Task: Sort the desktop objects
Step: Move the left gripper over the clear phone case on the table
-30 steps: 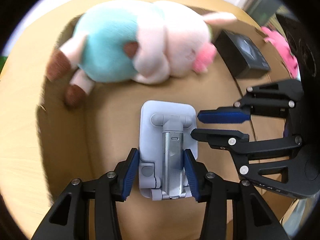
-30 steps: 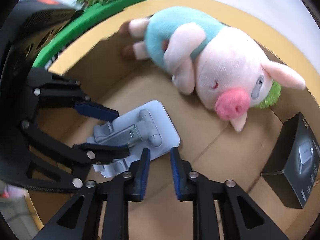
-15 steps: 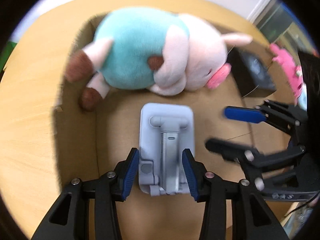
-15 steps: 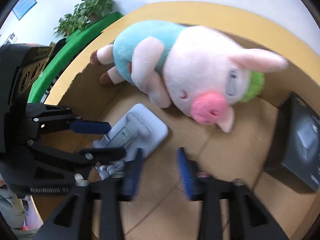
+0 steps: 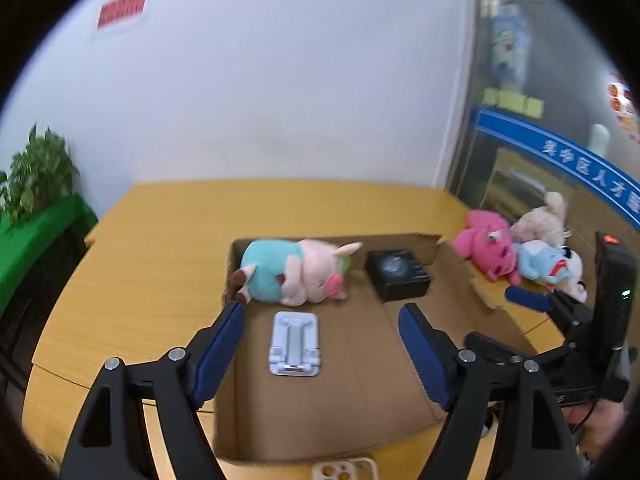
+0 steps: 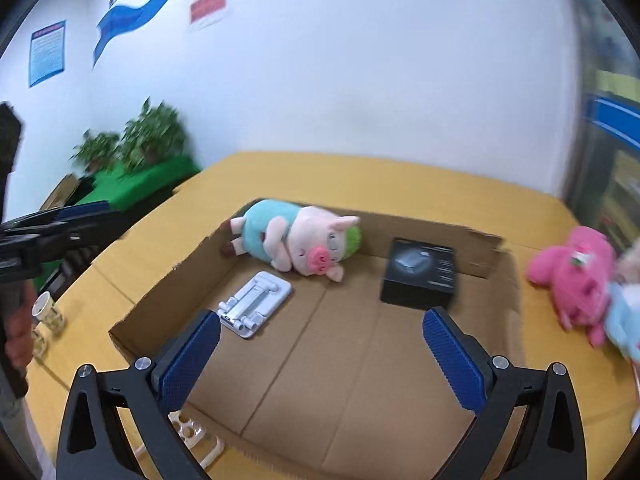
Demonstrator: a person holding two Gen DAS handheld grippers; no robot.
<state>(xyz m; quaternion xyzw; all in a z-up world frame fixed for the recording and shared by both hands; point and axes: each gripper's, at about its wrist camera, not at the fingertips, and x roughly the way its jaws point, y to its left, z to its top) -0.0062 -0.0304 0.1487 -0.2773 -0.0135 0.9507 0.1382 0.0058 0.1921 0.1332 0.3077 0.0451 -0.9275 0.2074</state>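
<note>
A white wall (image 6: 360, 80) rose behind the yellow wooden table (image 6: 400, 176), bearing a red sign (image 6: 208, 7) and blue poster (image 6: 47, 53), with potted plants (image 6: 152, 136) on a green-covered stand (image 6: 160, 180) left of the table.

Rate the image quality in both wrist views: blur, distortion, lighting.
Left wrist: fisheye bends the table edge; plush toys at right and plant smeared; phone stand fairly sharp. Right wrist: pink plush and plants motion-blurred; black box clear; even lighting, soft shadows.
</note>
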